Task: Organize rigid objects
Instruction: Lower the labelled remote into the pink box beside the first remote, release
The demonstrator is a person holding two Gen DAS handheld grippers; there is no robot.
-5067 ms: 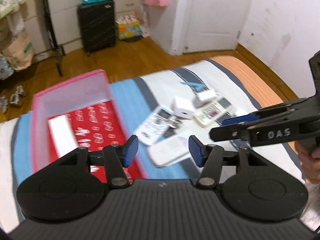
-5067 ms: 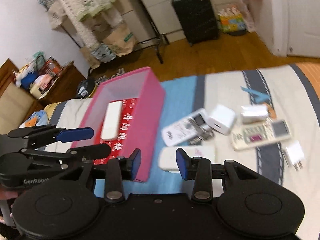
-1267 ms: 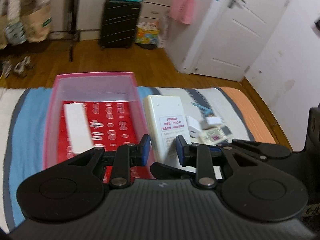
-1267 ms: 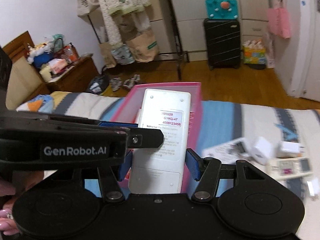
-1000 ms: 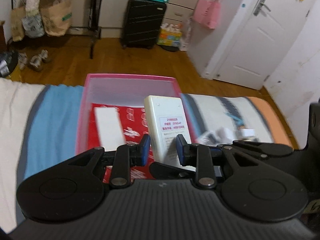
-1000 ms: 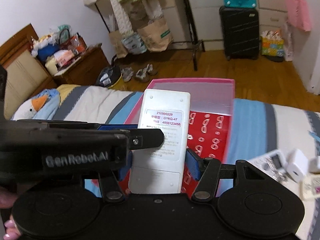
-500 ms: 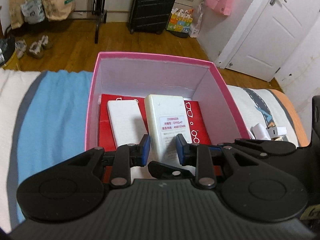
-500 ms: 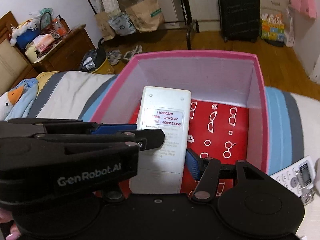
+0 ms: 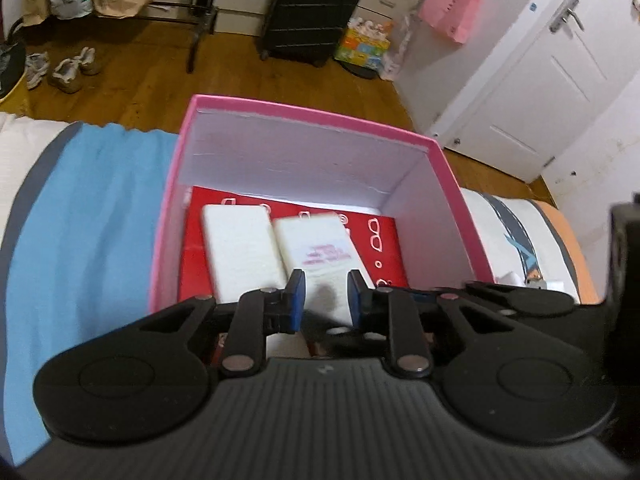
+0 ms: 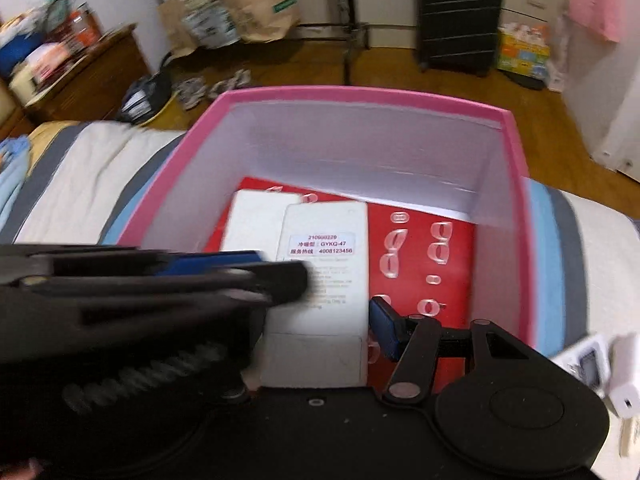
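Observation:
A pink box (image 9: 312,110) with a red patterned floor sits on the bed, with a plain white slab-shaped device (image 9: 240,248) flat in its left half. A white remote (image 10: 328,224), label side up, is low inside the box beside that device (image 10: 256,220). My right gripper (image 10: 320,320) is shut on the remote's near end. Its right pad (image 10: 382,320) is against the remote's edge and its left finger is hidden. My left gripper (image 10: 280,272) reaches in from the left across the remote's face. In its own view the left gripper (image 9: 326,300) has narrow, closing jaws with nothing between them, and the remote (image 9: 316,248) lies beyond.
The box walls enclose both grippers closely. A second remote (image 10: 588,364) and a white charger (image 10: 624,396) lie on the striped bedcover (image 9: 80,220) right of the box. Beyond the bed's far edge are the wooden floor, a black suitcase (image 9: 312,8) and a clothes rack.
Both grippers have come down and forward with the remote, from above the box rim to low inside it. The left jaws have narrowed slightly.

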